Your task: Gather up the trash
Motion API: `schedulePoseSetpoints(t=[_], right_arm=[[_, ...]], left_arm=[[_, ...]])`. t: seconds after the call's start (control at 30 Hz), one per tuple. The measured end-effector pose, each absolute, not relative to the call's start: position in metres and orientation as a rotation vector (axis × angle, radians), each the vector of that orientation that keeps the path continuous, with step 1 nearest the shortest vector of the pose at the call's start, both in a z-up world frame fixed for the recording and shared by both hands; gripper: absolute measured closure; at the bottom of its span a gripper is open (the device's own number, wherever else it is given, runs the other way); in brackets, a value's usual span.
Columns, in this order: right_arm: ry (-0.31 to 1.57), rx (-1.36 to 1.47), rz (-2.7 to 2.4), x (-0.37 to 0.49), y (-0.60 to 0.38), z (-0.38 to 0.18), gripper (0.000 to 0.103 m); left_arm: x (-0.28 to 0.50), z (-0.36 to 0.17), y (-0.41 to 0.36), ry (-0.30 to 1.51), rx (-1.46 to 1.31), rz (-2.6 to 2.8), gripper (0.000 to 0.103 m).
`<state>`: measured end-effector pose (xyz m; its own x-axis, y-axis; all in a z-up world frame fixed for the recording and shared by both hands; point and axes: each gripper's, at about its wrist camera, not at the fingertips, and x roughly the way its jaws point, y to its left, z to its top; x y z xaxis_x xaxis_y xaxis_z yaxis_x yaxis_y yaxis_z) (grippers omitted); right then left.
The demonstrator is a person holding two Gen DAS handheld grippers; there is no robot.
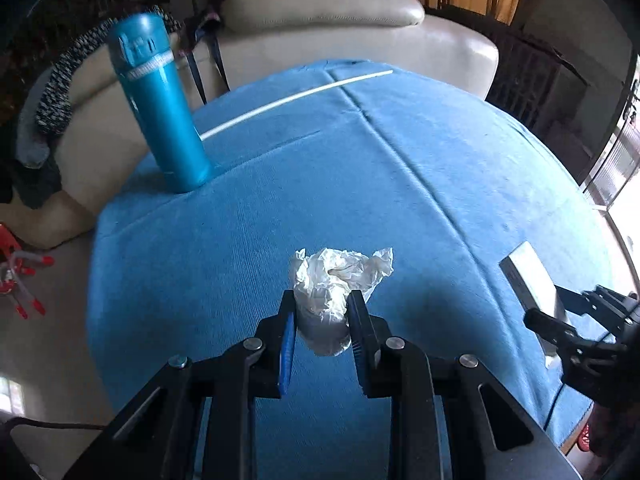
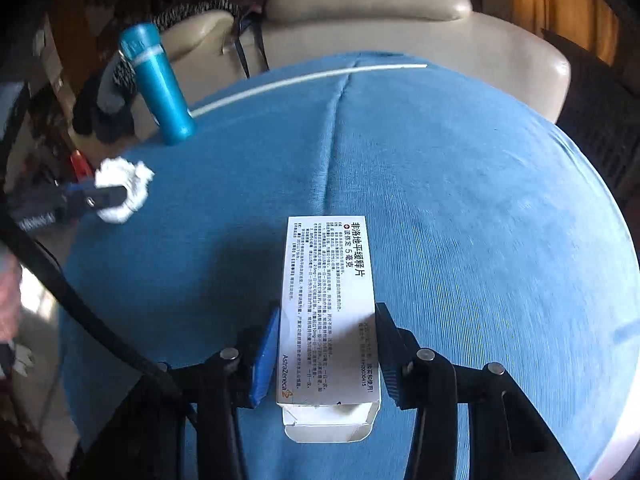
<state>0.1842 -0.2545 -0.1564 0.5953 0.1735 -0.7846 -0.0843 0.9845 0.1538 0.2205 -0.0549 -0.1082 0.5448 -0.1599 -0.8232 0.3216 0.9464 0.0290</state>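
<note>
My left gripper [image 1: 322, 300] is shut on a crumpled white tissue [image 1: 336, 284] and holds it over the blue cloth-covered table [image 1: 460, 168]. The tissue also shows at the left of the right wrist view [image 2: 122, 188]. My right gripper [image 2: 328, 312] is shut on a white medicine box [image 2: 328, 300] with printed text, its near flap open. The box [image 1: 528, 280] and the right gripper [image 1: 552, 308] show at the right edge of the left wrist view.
A teal flask [image 1: 160, 100] stands at the table's far left; it also shows in the right wrist view [image 2: 158, 84]. A thin white stick [image 1: 296, 98] lies across the far side. A cream sofa [image 1: 320, 8] stands behind. Red items [image 1: 20, 280] lie on the floor at left.
</note>
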Motion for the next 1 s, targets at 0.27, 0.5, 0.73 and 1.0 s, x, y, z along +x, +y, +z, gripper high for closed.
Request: schedulePoseSetpoints(t=[0.27, 0.5, 0.73, 1.0], right_arm=[[0.75, 0.206, 0.143, 0.097, -0.258, -0.096, 0.055], [0.636, 0.25, 0.122, 0.03, -0.261, -0.063, 0.055], [0.583, 0.254, 0.1, -0.02, -0.262, -0.051, 0.055], [0.537, 0.294, 0.078, -0.045, -0.277, -0.044, 0.055]], left_arm=[[0.145, -0.072, -0.079, 0.788, 0.246, -0.254, 0.076], [0.087, -0.047, -0.096, 0.687, 0.308, -0.285, 0.076], [0.041, -0.029, -0.109, 0.607, 0.364, -0.314, 0.076], [0.018, -0.014, -0.117, 0.548, 0.396, -0.329, 0.076]])
